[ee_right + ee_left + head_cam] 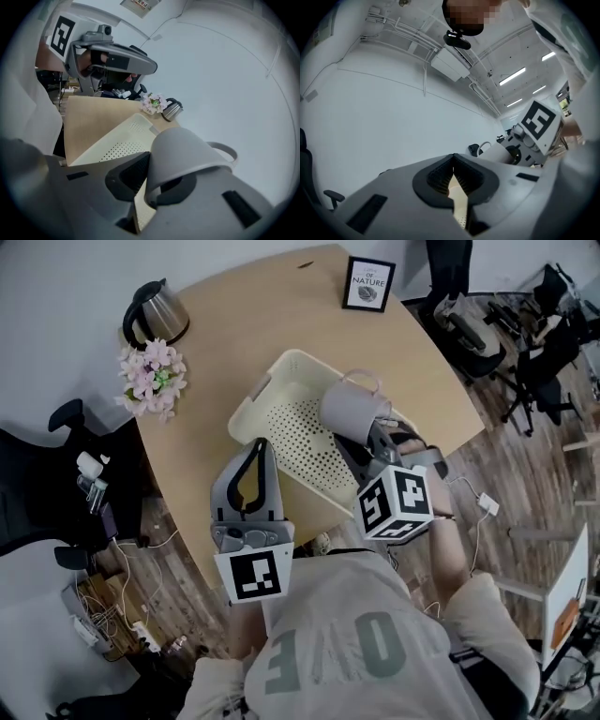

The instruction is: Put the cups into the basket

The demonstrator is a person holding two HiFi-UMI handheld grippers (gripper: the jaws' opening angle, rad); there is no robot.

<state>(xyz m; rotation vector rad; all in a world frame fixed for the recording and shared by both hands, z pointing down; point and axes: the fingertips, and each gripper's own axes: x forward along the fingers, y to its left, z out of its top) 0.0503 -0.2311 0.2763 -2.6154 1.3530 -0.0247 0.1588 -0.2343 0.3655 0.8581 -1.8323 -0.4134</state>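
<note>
A grey cup (354, 409) with a handle hangs tilted over the right part of the cream perforated basket (281, 381). My right gripper (364, 442) is shut on the cup's rim. In the right gripper view the cup (183, 150) fills the space between the pads, with the basket (117, 145) below it. My left gripper (251, 472) rests near the basket's front left corner with its fingertips touching and nothing held. In the left gripper view the jaws (453, 161) point up at the wall, and the cup (497, 152) shows at right.
On the wooden table (216, 324) stand a steel kettle (155, 310), pink flowers (152, 376) and a framed sign (368, 284). Office chairs (534, 362) stand to the right of the table. Cables lie on the floor at left.
</note>
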